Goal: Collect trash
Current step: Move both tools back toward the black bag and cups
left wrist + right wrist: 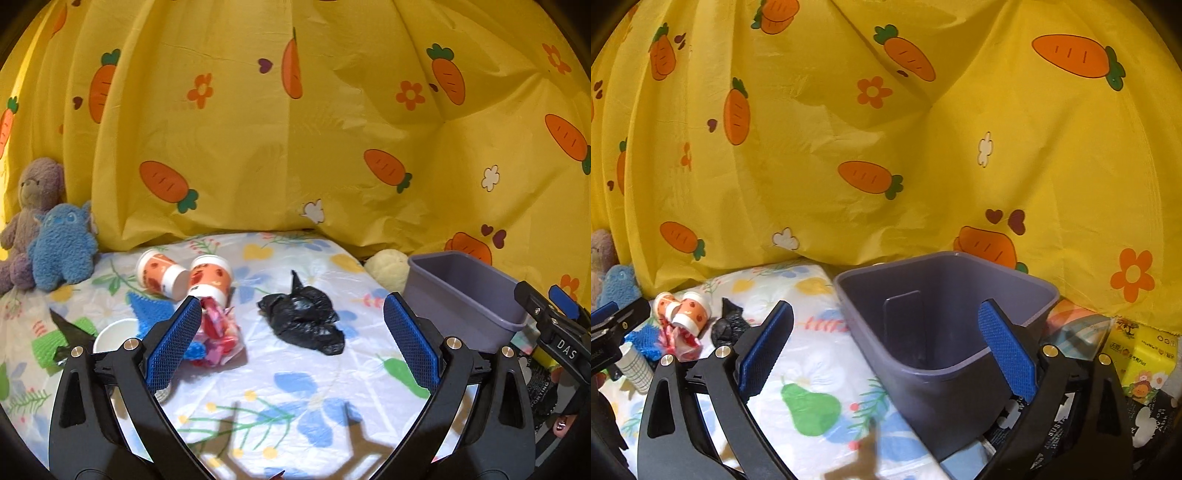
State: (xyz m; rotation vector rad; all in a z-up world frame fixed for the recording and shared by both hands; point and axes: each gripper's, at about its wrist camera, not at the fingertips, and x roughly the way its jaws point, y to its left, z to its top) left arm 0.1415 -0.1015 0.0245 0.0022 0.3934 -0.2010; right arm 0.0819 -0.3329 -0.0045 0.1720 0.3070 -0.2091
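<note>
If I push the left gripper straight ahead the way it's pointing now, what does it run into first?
Most likely the crumpled black plastic bag on the flowered table cover. It lies ahead, roughly centred between the open jaws of the left gripper, with only bare cover before it. Depth is hard to judge through the fisheye.

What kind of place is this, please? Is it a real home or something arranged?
Probably a staged home corner: a table under a floral plastic cover, a yellow carrot-print sheet hung behind as a backdrop, plush toys at the edge, and a grey bin beside scattered litter.
</note>
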